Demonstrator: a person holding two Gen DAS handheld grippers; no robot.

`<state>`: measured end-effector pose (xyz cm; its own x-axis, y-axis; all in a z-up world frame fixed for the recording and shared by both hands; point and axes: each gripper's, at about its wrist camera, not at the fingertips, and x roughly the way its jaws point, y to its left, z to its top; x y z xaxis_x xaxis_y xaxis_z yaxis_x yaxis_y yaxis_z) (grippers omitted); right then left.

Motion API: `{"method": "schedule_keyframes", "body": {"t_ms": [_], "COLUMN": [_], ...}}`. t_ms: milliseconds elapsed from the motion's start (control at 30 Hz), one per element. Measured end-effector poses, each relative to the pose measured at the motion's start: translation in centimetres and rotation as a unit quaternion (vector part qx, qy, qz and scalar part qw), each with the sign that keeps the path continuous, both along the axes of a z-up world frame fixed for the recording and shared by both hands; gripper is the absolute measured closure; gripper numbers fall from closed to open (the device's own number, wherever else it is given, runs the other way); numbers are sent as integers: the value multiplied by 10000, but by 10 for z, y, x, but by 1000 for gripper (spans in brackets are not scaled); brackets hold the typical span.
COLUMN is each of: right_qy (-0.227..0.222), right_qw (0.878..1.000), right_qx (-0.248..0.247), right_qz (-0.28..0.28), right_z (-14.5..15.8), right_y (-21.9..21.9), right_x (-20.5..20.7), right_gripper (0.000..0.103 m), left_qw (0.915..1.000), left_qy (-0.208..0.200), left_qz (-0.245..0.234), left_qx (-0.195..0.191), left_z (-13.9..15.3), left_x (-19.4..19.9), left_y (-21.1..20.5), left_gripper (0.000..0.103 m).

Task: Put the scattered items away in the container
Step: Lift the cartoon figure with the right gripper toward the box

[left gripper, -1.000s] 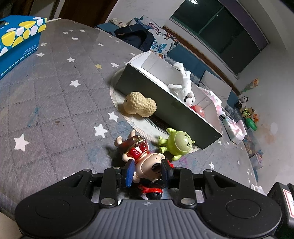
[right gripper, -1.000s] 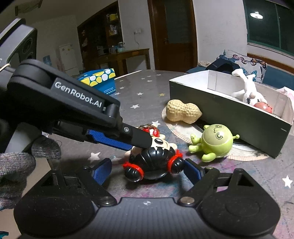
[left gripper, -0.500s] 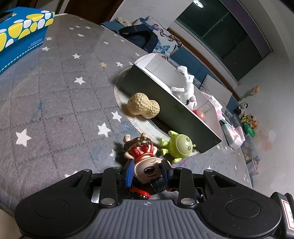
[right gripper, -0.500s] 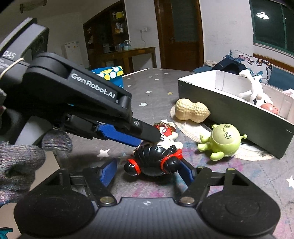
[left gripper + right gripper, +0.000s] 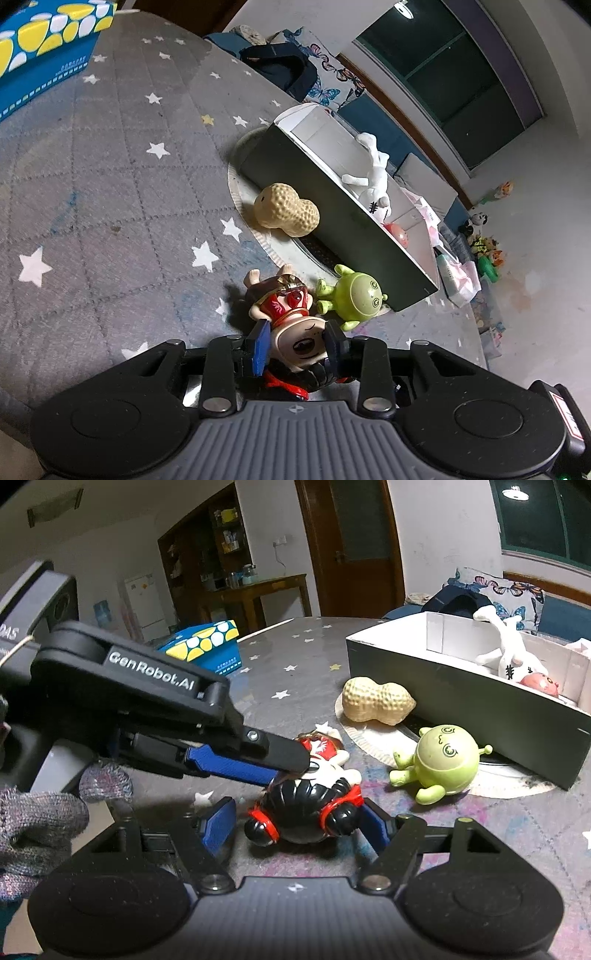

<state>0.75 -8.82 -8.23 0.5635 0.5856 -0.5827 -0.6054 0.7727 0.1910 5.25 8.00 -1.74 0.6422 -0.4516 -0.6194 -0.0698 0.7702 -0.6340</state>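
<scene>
1. The left gripper (image 5: 297,345) has its fingers around the doll (image 5: 314,794)'s face, easing apart.
2. The right gripper (image 5: 295,825) brackets the doll's black hair, its left finger clear.
3. At 1 o'clock on the surface (image 5: 92,192), the green toy (image 5: 441,762) and peanut (image 5: 376,701) lie before the box (image 5: 461,701).

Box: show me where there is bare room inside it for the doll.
The box is bare at its near-left end, between the end wall and the white plush. Its far end is crowded: the plush and a pink toy lie together. Outside, the peanut toy and green alien flank its front wall.
</scene>
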Motion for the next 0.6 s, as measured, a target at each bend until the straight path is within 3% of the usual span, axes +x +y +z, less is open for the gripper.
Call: {"method": "schedule_keyframes", "body": {"t_ms": [133,600], "right_qy": [1,235], "right_qw": [10000,9997], "right_qx": [7,56], "right_qz": [-5,32], "right_z": [1,-2], "right_y": [1,2], "right_x": [5,15], "right_gripper": [28,37], "left_qw": [9998,9997], "left_qy": [12,13], "left_qz": [35,31], "left_qx": [-203,-254], "left_z": [-3,-9], "left_x": [3,11], "left_y": [4,4], "left_gripper": [68,62]}}
